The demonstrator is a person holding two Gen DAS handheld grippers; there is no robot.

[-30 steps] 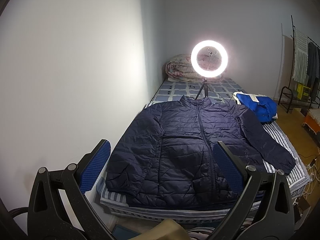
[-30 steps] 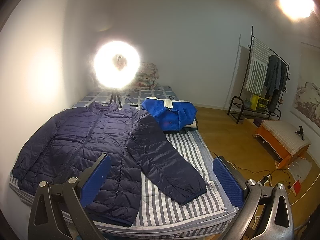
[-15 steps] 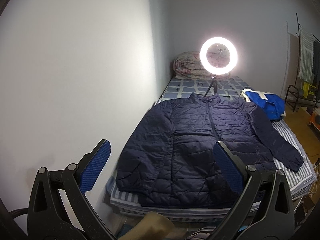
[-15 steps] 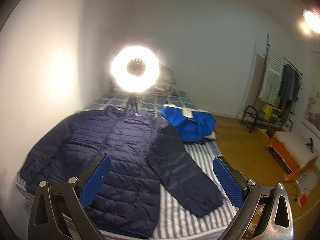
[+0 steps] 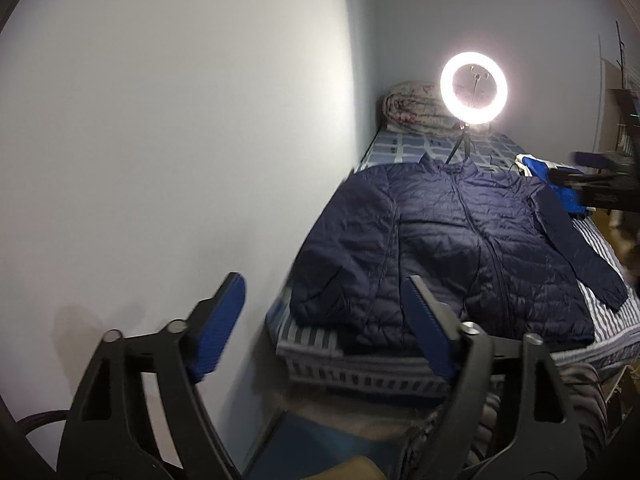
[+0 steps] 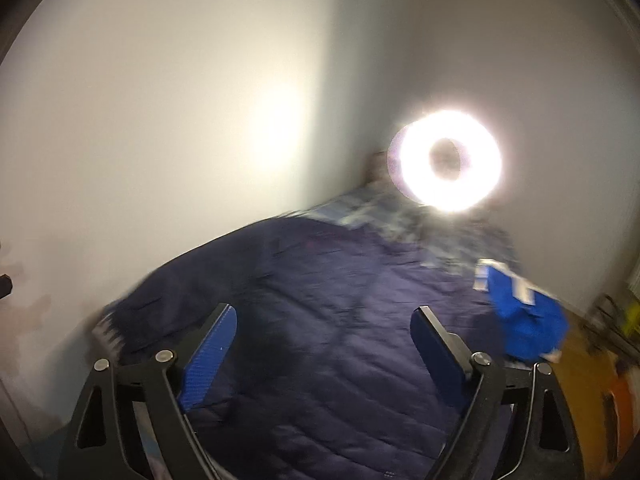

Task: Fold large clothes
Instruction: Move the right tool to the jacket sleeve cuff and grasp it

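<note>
1. Jacket (image 5: 452,256) lying flat and face up on bed (image 5: 360,364), zipped, collar toward ring light (image 5: 474,93), hem toward the near edge, so long axis running straight away from both tongs.
2. Left gripper (image 5: 324,328) hovering off the near-left corner of the bed, jaws spread wide but having just been closing in a bit, nothing between them, only wall and the jacket's left sleeve showing past the pads.
3. Right gripper (image 6: 324,354) hanging right over the jacket body, pretty blurry view, jaws also wide and just narrowing, pads not touching fabric as far as visible.
4. Right sleeve (image 5: 576,252) sticking out diagonally across the striped sheet toward the blue garment (image 5: 560,188).
5. Guessing the left sleeve and hem corner being the left gripper's job since sitting nearest it, right gripper looking closer to the middle of the body than to its own sleeve.
6. Probably needing both to drop onto the fabric before any fold, nothing grabbed yet.
</note>
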